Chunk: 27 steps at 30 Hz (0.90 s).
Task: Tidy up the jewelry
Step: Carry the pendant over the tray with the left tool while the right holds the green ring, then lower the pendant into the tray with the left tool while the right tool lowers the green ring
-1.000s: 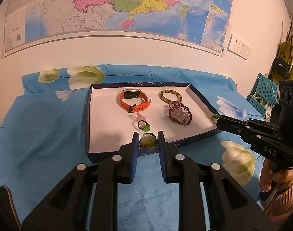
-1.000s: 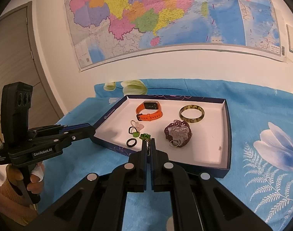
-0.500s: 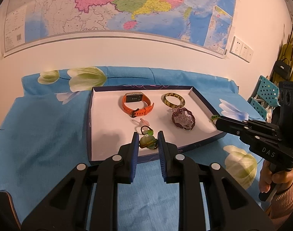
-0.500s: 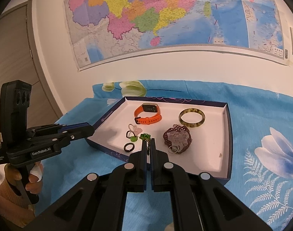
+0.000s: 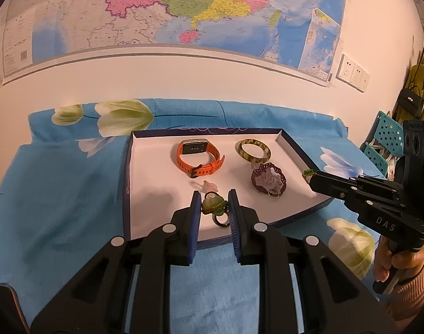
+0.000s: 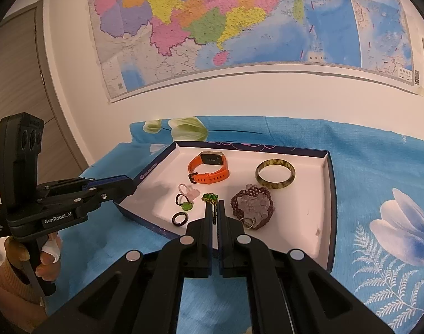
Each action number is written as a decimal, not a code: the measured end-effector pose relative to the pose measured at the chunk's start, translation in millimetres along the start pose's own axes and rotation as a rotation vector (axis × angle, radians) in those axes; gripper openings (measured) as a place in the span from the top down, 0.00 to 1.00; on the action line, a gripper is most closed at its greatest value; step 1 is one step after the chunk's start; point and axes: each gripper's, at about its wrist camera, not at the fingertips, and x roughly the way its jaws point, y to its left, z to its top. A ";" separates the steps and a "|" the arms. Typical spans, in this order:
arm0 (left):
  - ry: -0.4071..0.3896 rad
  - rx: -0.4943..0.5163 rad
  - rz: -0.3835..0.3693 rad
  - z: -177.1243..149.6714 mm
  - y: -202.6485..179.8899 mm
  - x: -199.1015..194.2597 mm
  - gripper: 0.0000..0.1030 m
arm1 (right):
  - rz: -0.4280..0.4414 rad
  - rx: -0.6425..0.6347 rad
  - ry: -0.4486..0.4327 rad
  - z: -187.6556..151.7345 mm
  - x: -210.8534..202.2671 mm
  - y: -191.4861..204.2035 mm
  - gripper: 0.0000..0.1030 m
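A white tray with a dark blue rim (image 5: 126,194) (image 6: 332,194) lies on the blue flowered cloth. My left gripper (image 5: 214,196) hovers over its front part, shut on a round green stone wound with cord (image 5: 212,205). Just below the stone, a black ring (image 5: 221,221) (image 6: 179,219) rests in the tray. My right gripper (image 6: 215,204) is shut on a green knotted cord (image 6: 211,197) above the tray's middle. In the left wrist view the right gripper (image 5: 313,177) reaches in from the right. The left gripper (image 6: 128,186) comes in over the tray's left corner.
The tray also holds an orange watch (image 5: 199,157) (image 6: 209,167), a mottled green bangle (image 5: 253,150) (image 6: 275,174), a purple beaded bracelet (image 5: 269,179) (image 6: 252,204), a pink ring (image 6: 186,190) and a green-stone ring (image 6: 185,203). A map covers the wall behind.
Both grippers have edged slightly forward, so the tray looks a little nearer. The green stone now hangs over the tray's floor instead of its front rim. Both grips are unchanged.
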 end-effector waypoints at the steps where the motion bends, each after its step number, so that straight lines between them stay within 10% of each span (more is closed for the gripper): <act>1: 0.001 0.001 0.001 1.1 -0.4 1.5 0.80 | 0.000 0.001 0.001 0.7 1.3 -1.1 0.98; 27: 0.028 0.001 0.012 8.5 1.8 28.0 0.81 | -0.014 0.018 0.020 3.9 17.3 -12.8 0.98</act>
